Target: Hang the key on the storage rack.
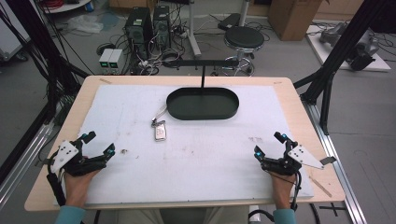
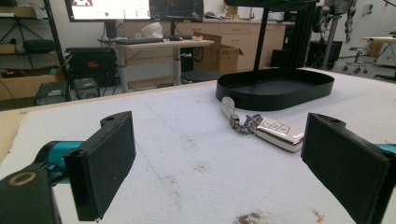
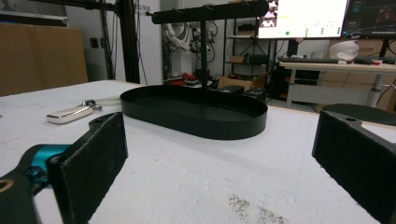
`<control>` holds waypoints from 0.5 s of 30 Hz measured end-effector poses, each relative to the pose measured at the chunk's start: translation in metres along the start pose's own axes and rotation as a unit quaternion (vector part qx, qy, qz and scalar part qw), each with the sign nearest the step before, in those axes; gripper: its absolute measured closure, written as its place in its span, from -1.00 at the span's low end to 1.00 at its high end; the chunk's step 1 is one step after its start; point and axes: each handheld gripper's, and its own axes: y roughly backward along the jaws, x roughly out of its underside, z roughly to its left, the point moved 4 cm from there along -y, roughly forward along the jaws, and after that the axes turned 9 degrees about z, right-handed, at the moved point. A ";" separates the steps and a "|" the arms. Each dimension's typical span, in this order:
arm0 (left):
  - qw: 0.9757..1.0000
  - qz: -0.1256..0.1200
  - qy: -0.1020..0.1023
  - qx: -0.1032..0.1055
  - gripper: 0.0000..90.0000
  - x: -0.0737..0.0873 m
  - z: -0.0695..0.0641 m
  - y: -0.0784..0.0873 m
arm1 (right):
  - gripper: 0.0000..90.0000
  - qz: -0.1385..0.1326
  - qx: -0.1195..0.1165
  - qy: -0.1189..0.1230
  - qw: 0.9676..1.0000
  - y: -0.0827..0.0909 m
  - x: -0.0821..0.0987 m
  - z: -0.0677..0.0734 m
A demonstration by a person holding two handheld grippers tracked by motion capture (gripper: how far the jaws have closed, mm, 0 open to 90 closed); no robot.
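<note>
Near the worktop's [image 1: 289, 93] front corners, the left gripper [image 1: 99, 144] and right gripper [image 1: 268, 144] rest spread and empty. The key fob [image 1: 160, 132] lies mid-worktop, just before the black tray [image 1: 187, 112] towards the rear edge.

Grey floor [image 1: 364, 107], black stool [image 1: 243, 38], computer towers [image 1: 148, 25]
</note>
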 end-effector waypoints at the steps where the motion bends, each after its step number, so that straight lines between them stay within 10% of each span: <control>1: 1.000 -0.001 0.000 -0.001 -0.77 -0.003 0.000 0.000 | -0.94 0.000 0.000 0.000 1.000 0.000 0.000 0.000; 15: 0.997 0.067 -0.038 0.011 -0.76 -0.067 -0.001 -0.026 | -0.94 0.000 0.000 -0.001 1.000 0.000 0.000 0.000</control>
